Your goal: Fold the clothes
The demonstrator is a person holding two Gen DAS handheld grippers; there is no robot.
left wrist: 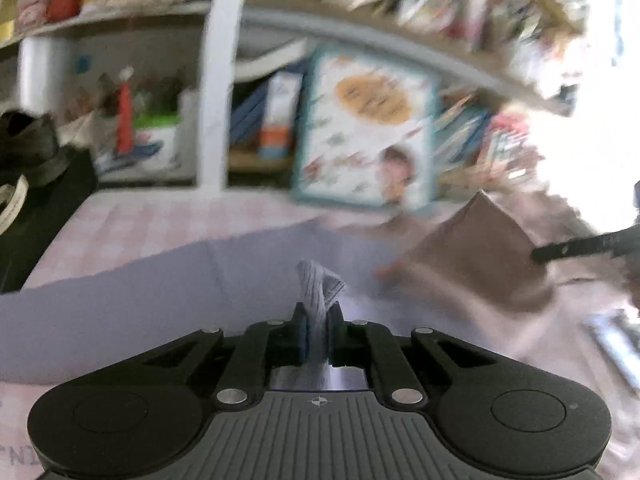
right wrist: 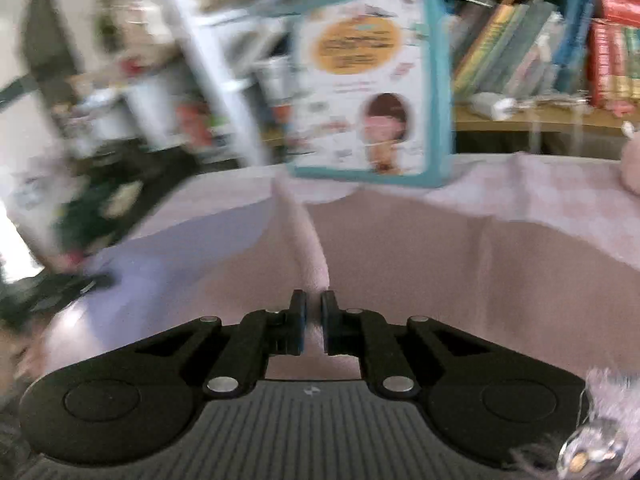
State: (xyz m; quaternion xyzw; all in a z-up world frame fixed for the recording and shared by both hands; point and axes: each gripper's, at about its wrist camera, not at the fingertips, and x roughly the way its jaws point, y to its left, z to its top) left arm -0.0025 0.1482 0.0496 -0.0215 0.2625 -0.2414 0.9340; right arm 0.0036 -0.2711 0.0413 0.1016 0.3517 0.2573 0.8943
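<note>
A lavender-grey garment [left wrist: 160,292] lies spread on the pink checked table cover [left wrist: 132,224]. My left gripper [left wrist: 319,320] is shut on a bunched edge of this garment, which sticks up between the jaws. In the right wrist view the garment [right wrist: 440,280] looks pinkish-lavender and fills the foreground. My right gripper [right wrist: 313,312] is shut on a raised fold of it [right wrist: 308,240]. The other gripper shows as a dark bar at the right edge of the left wrist view [left wrist: 588,246]. Both views are motion-blurred.
A teal-framed picture book [left wrist: 368,128] stands at the table's back edge, also in the right wrist view [right wrist: 372,84]. Shelves with books [right wrist: 540,44] and toys [left wrist: 132,120] rise behind. A black box with tape [left wrist: 36,200] sits at left.
</note>
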